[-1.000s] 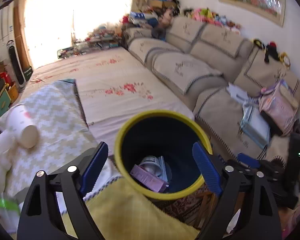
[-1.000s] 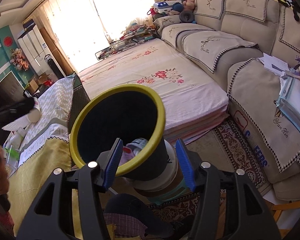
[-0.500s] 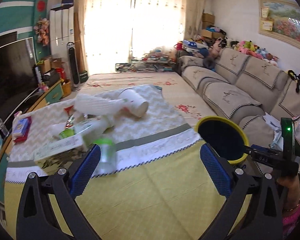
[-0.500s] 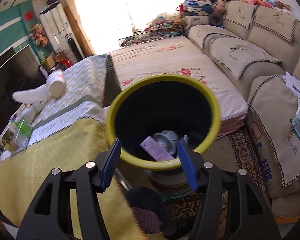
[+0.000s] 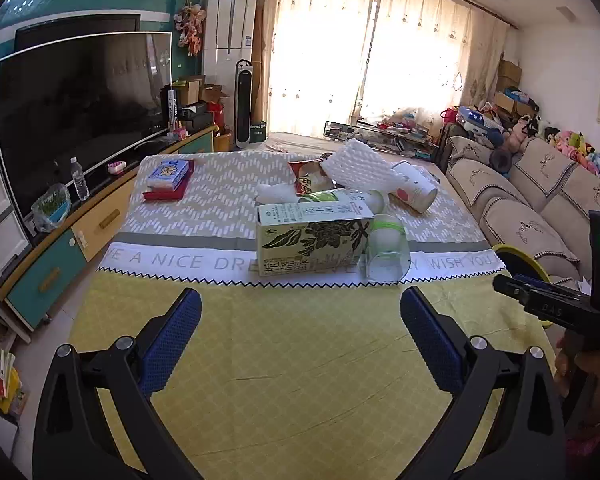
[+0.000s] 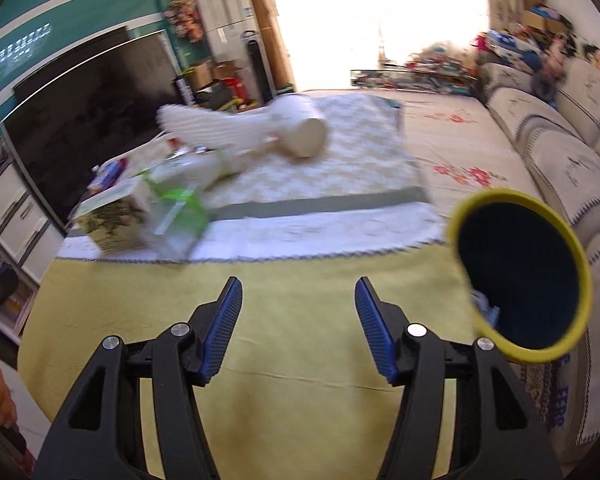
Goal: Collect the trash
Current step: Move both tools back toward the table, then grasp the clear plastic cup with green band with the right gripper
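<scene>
Both the left gripper (image 5: 300, 334) and right gripper (image 6: 299, 330), spread and empty, have swung from the yellow-rimmed bin (image 6: 520, 276) to the tea carton (image 5: 314, 236) ahead; collect it next.

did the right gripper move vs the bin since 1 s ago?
Yes. The right gripper straddled the bin's yellow rim then; now it has swung left over the table, with the bin off to its right.

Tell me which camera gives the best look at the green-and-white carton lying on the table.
The left wrist view: the green-and-white carton lies sharp and centred, its printed side and leaf pattern readable, a clear plastic cup beside it. The right wrist view shows it motion-blurred at the left, partly hidden by the cup.
</scene>
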Demonstrator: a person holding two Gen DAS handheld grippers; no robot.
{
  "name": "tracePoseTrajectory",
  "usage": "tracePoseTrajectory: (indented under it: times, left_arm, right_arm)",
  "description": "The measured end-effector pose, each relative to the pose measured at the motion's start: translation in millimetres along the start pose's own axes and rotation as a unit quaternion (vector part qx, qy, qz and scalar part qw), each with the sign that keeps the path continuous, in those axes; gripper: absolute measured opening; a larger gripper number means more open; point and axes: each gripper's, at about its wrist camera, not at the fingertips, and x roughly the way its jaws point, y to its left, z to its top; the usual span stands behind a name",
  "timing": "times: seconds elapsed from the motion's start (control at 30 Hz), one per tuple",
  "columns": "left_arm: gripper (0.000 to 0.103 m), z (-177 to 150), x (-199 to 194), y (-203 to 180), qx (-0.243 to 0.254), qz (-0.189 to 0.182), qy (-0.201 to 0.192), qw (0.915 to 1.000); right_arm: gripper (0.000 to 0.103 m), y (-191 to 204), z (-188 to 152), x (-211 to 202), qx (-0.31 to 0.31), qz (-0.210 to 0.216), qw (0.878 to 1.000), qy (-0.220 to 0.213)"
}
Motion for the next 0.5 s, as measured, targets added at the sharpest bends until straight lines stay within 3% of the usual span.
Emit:
tracePoseTrajectory:
  times: [0.23, 0.5]
  left_arm:
    - [0.098, -9.8, 2.7, 21.0, -0.015, 0.000, 0.006, 0.9999]
    - [0.098, -15.6, 9.4, 30.3, -0.021, -0.013, 0.015, 0.9996]
  right_arm:
    - [0.059, 80.6, 15.1, 35.3, -0.060, 0.025, 0.998, 0.009]
    - [0.060, 122.3, 32.6, 83.9, -0.085, -0.004, 0.996, 0.042]
